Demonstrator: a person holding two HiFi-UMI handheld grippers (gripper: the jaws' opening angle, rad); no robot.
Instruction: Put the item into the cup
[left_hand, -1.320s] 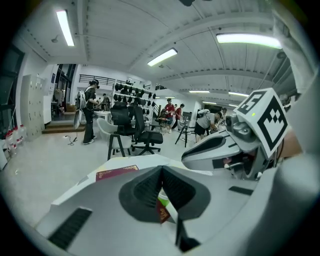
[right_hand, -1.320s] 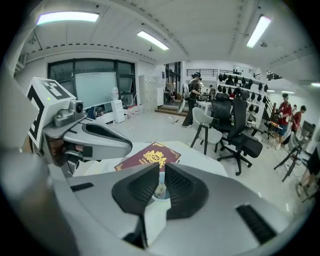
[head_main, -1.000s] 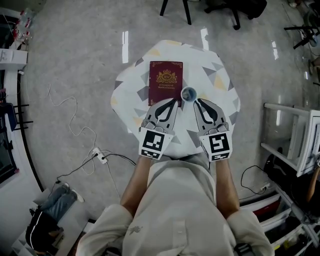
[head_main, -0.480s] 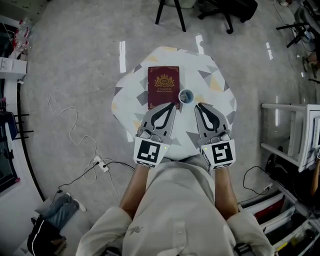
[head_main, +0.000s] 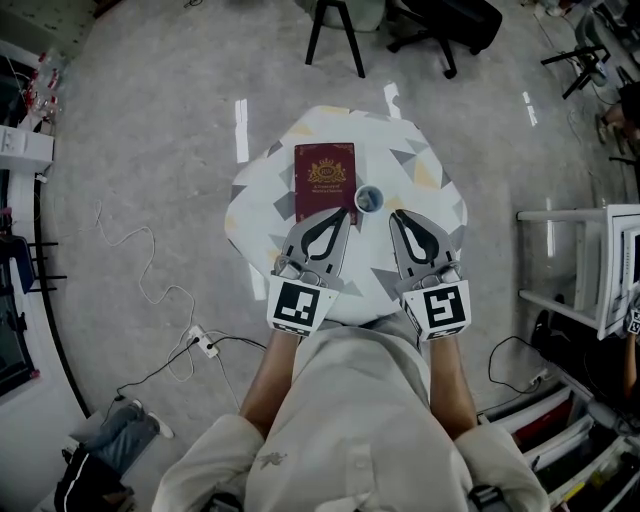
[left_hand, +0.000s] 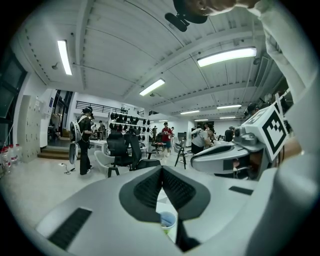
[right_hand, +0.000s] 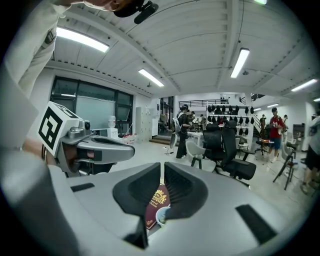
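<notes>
A small blue-rimmed cup (head_main: 368, 199) stands upright on a little table (head_main: 420, 160) with a triangle-patterned cloth. Just to its left lies a maroon booklet with a gold crest (head_main: 325, 180). My left gripper (head_main: 346, 211) hovers over the booklet's near edge, shut and empty. My right gripper (head_main: 393, 214) hangs just right of the cup, shut and empty too. In the left gripper view the cup (left_hand: 167, 220) shows below the closed jaws. The right gripper view has the booklet (right_hand: 159, 199) and cup (right_hand: 161, 216) under the left gripper (right_hand: 95, 145).
Chair legs (head_main: 335, 30) and an office chair base (head_main: 440, 30) stand on the floor beyond the table. A power strip with cables (head_main: 200, 340) lies at the left, and white shelving (head_main: 600, 270) stands at the right. People and chairs fill the far room.
The head view has shifted a little, so the table sits slightly lower and further left in the picture. Both grippers stay shut beside the cup.
</notes>
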